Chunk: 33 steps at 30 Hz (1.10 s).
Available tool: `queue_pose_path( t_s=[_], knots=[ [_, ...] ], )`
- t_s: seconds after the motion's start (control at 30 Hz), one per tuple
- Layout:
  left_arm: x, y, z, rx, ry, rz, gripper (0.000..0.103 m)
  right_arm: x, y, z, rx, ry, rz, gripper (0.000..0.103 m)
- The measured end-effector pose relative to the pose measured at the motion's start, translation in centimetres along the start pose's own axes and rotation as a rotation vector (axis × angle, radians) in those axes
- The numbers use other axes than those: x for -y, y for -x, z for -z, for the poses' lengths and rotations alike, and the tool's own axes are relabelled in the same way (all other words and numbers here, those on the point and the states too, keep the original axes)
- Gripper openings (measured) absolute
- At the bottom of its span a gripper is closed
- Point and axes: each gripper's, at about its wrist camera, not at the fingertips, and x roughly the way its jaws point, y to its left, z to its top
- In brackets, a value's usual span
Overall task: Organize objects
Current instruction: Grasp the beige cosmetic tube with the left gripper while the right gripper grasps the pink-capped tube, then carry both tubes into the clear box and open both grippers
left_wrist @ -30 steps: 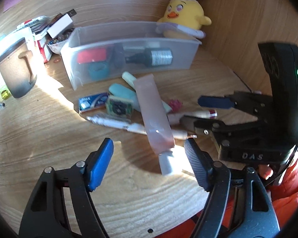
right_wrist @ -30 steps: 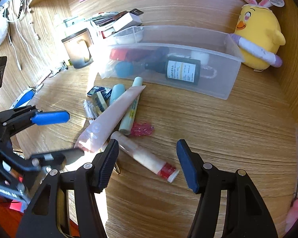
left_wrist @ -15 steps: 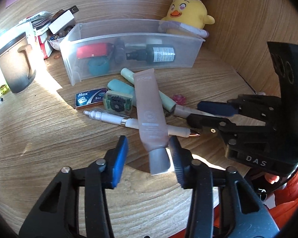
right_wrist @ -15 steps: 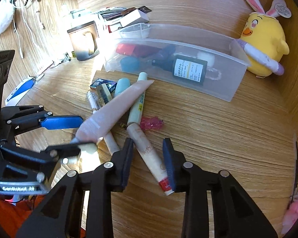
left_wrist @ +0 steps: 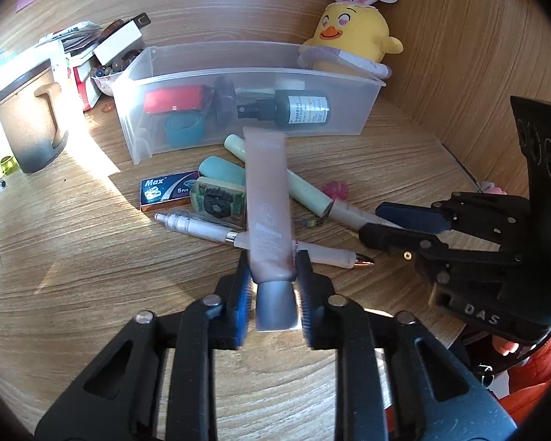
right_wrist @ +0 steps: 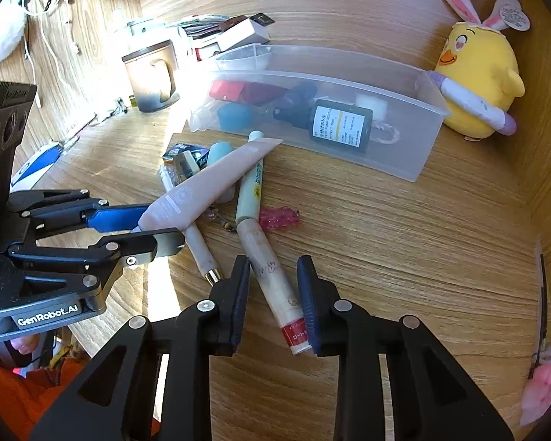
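A pink tube with a grey cap lies across a heap of small items on the wooden desk. My left gripper is shut on it just above the cap; in the right wrist view the left gripper pinches the same tube. A beige tube with a red end lies between the fingers of my right gripper, whose jaws are closing, with thin gaps still showing beside the tube. Behind the heap stands a clear plastic bin holding a dark bottle, a red item and a teal roll.
Under the pink tube lie a white pen, a blue Max box, a pale green stick and a pink clip. A brown mug stands left. A yellow chick plush sits by the wooden wall behind.
Both pairs of jaws have narrowed a lot. The left one has closed onto the pink tube near its cap. The right one has drawn in around the beige tube.
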Motion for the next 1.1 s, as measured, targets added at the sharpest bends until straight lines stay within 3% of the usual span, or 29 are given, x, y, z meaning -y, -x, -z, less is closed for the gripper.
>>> queue_pose_path(
  t_s=[0.07,0.57,1.1],
  knots=[
    [-0.1,0.5,0.0,0.016,-0.003,-0.004,0.021,0.1,0.0,0.0,0.002,-0.016,-0.004,0.014],
    [-0.7,4.2,-1.8,0.151,-0.007,-0.005,0.021,0.8,2.2,-1.3,0.096,-0.112,-0.018,0.014],
    [-2.2,4.3,-6.3,0.241,0.008,-0.039,0.021,2.1,4.2,-6.6,0.222,-0.116,0.028,0.014]
  ],
)
